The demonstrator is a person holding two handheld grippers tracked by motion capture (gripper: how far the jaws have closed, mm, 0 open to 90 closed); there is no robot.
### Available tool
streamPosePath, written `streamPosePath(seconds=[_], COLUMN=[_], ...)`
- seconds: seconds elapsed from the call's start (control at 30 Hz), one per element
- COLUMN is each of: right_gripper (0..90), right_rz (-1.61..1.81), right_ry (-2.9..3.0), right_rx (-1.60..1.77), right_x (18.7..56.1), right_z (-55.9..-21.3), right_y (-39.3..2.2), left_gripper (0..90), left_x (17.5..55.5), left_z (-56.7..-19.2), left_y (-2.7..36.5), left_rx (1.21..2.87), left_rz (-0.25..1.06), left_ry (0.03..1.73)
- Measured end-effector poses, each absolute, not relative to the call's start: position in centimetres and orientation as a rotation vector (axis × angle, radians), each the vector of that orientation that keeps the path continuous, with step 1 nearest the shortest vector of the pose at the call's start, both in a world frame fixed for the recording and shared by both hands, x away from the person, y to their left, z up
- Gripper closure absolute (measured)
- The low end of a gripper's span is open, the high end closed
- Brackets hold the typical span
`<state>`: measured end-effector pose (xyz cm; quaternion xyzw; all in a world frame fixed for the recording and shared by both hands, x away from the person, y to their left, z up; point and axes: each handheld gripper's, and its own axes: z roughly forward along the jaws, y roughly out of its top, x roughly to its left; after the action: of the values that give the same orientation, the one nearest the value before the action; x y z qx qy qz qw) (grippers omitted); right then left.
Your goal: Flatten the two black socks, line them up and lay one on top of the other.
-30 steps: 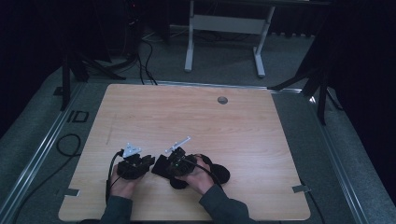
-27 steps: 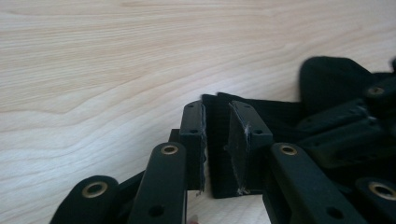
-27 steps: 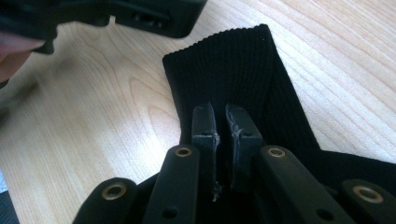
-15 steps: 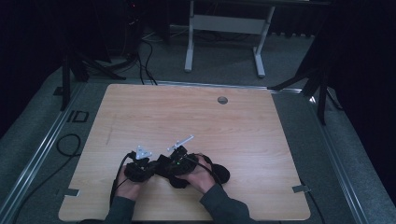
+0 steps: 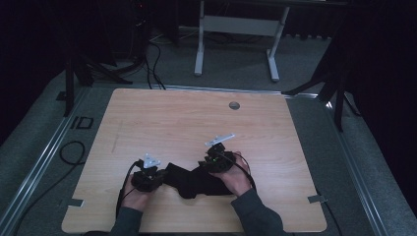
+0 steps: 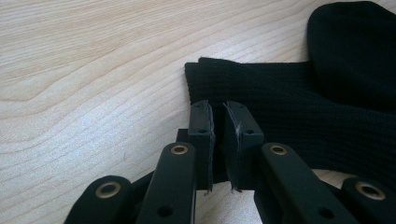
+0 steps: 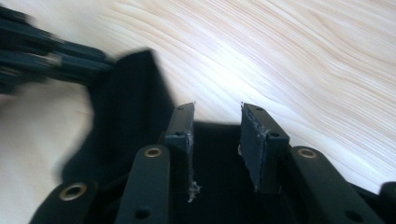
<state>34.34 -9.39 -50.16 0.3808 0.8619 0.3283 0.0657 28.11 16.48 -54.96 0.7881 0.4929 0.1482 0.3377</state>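
Observation:
A black ribbed sock point(image 5: 189, 183) lies near the front of the wooden table point(image 5: 196, 118), stretched between my two grippers. My left gripper point(image 5: 158, 178) is at its left end. In the left gripper view the jaws point(image 6: 218, 112) have just been closing and pinch the cuff edge of the sock point(image 6: 303, 107). My right gripper point(image 5: 205, 168) is at the sock's right end. Its jaws point(image 7: 217, 116) have just been opening and stand apart over the dark cloth point(image 7: 130, 93), pads clear of it. The left gripper point(image 7: 28, 51) appears blurred at the top left of the right gripper view.
A round grommet hole point(image 5: 234, 105) sits near the table's far edge. Tape tabs point(image 5: 314, 199) mark the front corners. A metal stand point(image 5: 236, 24) and floor cables point(image 5: 71, 152) lie beyond the table.
My right gripper has moved right, away from the left one, and its jaws have opened. The sock now lies spread between the grippers. The left hand has barely moved.

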Motion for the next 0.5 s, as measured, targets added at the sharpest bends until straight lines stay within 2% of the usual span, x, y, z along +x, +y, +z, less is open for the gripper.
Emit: streamPosePath(seconds=[0.23, 0.5], right_gripper=[67.0, 71.5], right_rz=[0.879, 0.832], right_ry=[2.561, 2.555], right_rx=[1.283, 1.288], right_x=[35.8, 36.1], right_z=[-53.0, -54.3], right_y=[-12.1, -11.9], left_gripper=[82.1, 82.1], left_x=[28.1, 28.1], left_z=[-55.0, -55.0], left_y=[16.4, 16.4], left_rx=[2.053, 2.05], left_rz=[0.386, 0.386], left_ry=[1.287, 1.287])
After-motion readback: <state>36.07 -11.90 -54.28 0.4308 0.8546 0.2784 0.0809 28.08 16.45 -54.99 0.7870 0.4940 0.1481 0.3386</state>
